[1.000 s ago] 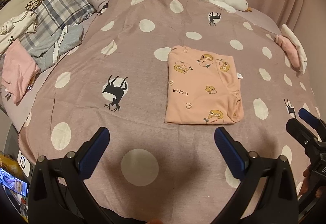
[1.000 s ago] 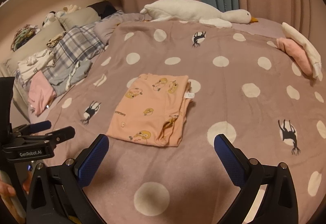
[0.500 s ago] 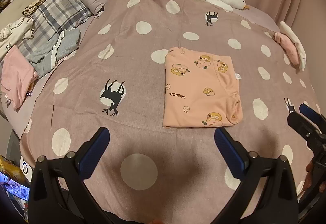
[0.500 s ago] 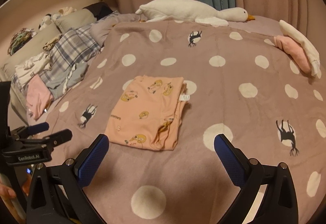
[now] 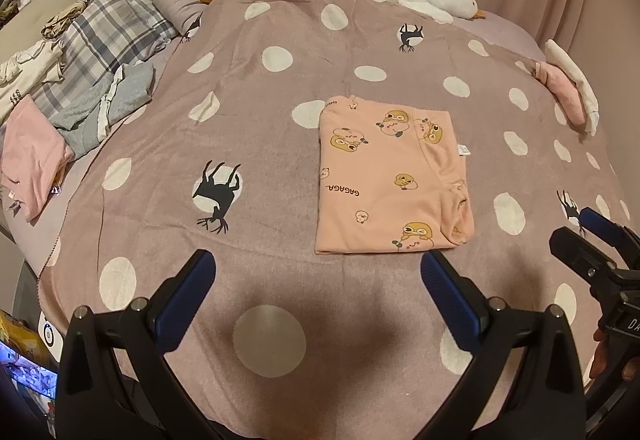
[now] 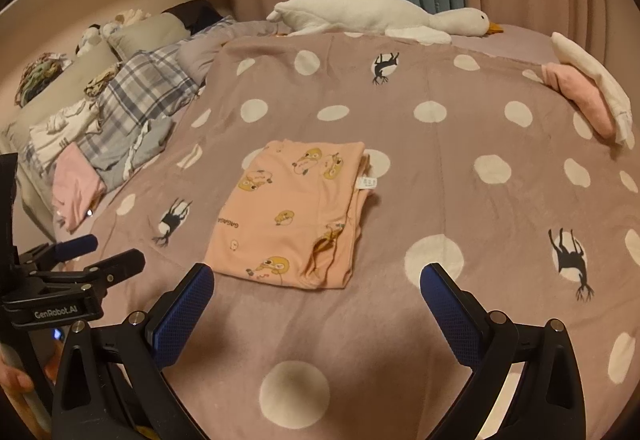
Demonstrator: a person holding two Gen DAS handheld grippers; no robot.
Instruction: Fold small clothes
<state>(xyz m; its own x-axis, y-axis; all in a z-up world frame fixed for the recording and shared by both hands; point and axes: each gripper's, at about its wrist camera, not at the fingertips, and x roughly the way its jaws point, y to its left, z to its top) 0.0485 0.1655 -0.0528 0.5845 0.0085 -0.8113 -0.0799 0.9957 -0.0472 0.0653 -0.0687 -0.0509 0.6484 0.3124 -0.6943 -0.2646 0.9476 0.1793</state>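
Both the left hand-held gripper (image 5: 316, 276) and the right hand-held gripper (image 6: 316, 290) are released above the bed (image 5: 280, 176) — the folded pink garment (image 5: 390, 176) at frame centre may unfold if one jaw catches its loose right-side layers.

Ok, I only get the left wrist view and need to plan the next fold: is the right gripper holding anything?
Observer: No. The right gripper is wide open and empty. The near edge of the folded peach cartoon-print garment shows between its jaws.
Operator: Does that garment's right edge lie flat?
Observer: Not quite. The right wrist view shows several layers stacked along that edge, with a puckered opening towards the near corner.
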